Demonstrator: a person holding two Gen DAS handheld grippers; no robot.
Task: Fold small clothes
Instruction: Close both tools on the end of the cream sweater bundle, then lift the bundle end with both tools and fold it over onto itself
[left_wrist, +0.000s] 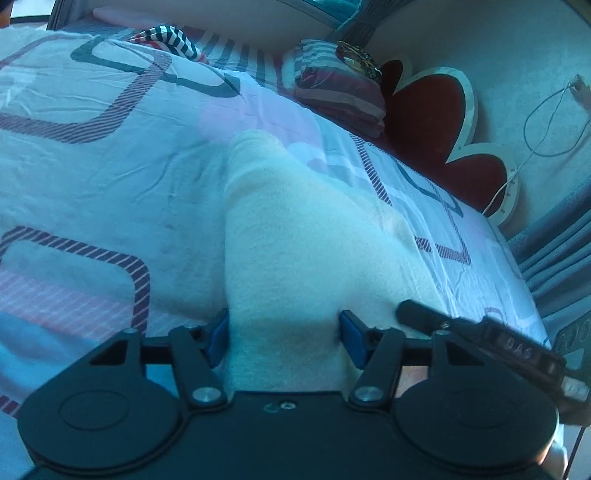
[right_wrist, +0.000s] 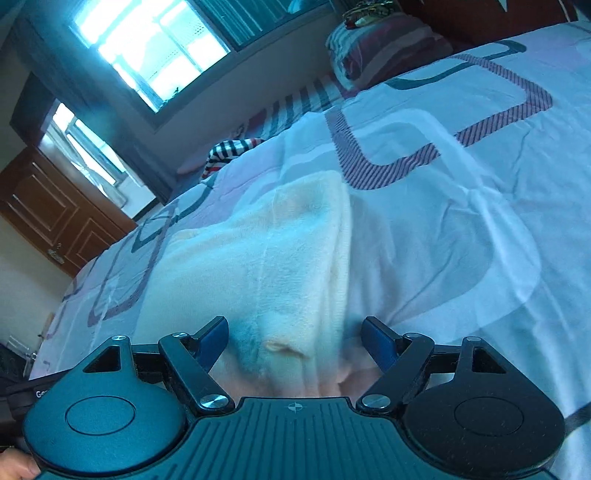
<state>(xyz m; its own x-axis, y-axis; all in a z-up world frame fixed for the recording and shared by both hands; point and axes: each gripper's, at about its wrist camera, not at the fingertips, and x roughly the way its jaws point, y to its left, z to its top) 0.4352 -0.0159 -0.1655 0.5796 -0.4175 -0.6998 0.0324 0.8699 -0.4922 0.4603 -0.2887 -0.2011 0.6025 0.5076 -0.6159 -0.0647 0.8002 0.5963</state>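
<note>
A cream fleece garment (left_wrist: 306, 240) lies on the bed (left_wrist: 92, 177), its near edge running between the fingers of both claws. The left claw (left_wrist: 282, 334) stands spread wide, released, straddling the cloth; the right claw (right_wrist: 295, 341) is likewise spread, gripping nothing. To fold cleanly, each claw would best close on a corner of the near edge, pinching all layers together, then lift evenly and carry it over to the far edge, keeping the fleece taut between them.
</note>
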